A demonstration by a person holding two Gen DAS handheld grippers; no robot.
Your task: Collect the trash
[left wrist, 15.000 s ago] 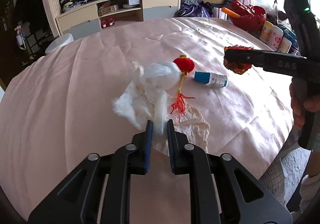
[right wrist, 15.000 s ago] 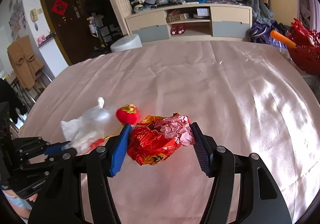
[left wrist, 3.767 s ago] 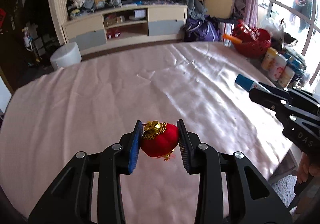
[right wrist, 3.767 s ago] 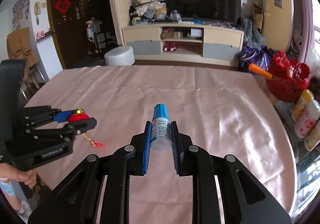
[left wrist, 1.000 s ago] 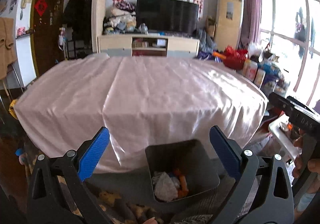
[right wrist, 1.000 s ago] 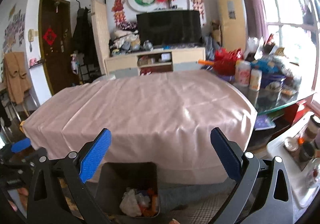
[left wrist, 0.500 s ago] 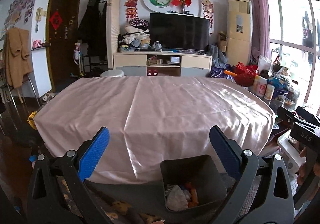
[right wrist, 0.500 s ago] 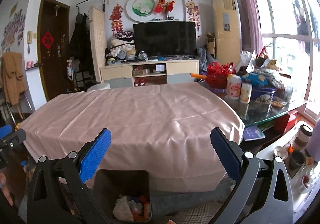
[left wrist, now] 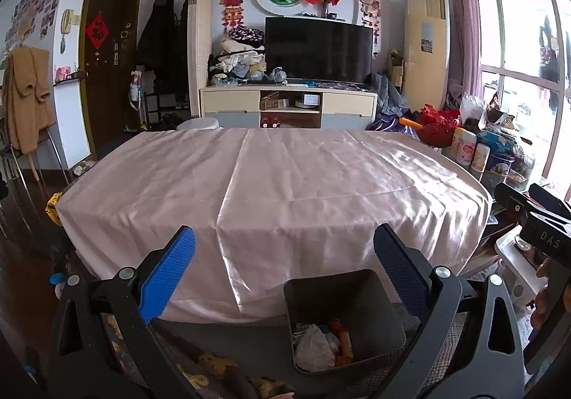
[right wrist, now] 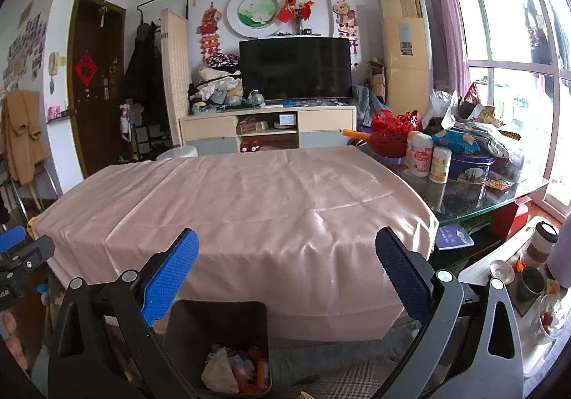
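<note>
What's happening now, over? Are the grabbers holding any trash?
Left gripper open, empty. Right gripper open, empty. Trash sits in the grey bin on the floor, in front of the pink-clothed table. Nothing in the way.

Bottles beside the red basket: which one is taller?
The pink-labelled bottle, nearer the red basket. The bottle with the yellow label beside it stands shorter.

"DAS" on the right claw [left wrist: 528,217], 福 on door sign [right wrist: 85,70]
</note>
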